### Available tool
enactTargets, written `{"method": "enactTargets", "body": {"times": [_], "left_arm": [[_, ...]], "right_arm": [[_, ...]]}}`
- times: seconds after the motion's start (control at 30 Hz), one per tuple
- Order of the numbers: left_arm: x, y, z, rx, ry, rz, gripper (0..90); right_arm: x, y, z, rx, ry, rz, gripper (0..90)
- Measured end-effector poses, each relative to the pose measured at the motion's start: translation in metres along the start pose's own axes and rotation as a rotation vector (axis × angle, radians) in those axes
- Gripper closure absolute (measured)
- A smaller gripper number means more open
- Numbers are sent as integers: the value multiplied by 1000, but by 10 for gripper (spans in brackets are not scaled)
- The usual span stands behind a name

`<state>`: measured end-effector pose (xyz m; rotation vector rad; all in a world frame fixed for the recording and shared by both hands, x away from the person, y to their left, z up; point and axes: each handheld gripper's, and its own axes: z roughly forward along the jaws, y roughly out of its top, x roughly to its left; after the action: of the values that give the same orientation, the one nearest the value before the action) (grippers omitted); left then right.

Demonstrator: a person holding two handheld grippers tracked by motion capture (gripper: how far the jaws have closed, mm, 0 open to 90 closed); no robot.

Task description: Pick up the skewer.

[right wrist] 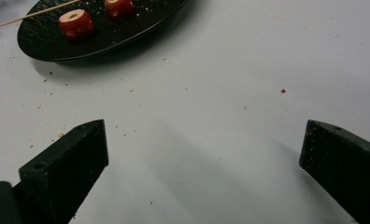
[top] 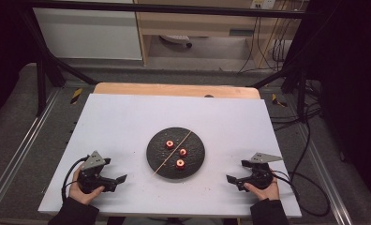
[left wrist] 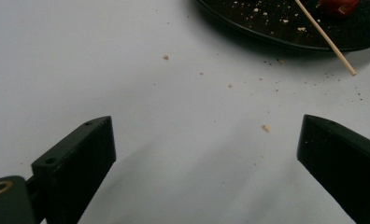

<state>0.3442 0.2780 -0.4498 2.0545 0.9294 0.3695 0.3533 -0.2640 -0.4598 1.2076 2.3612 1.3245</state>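
- Skewer point(top: 172, 153) lies slantwise across the black plate point(top: 198, 159), mid-counter, between three red pieces point(top: 180, 163).
- Judged light, thin, snappable; I'd pinch its overhanging near end.
- Left gripper point(top: 119, 179) and right gripper point(top: 231, 180): fingers spread wide, empty.

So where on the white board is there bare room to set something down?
Free: the far strip between the black plate and the wooden edge, plus both far corners. Crowded: the plate, holding three red pieces and a skewer, flanked by the left gripper and right gripper.
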Motion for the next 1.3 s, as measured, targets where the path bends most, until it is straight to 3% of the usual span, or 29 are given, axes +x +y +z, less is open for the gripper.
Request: {"method": "enactTargets", "body": {"times": [0.5,1.3], "left_arm": [[-3,4,3,15,-6,6,34],[-21,20,9,33,-20,19,41]], "right_arm": [[0,0,1,-2,7,3,18],[0,0,0,5,-2,3,16]]}}
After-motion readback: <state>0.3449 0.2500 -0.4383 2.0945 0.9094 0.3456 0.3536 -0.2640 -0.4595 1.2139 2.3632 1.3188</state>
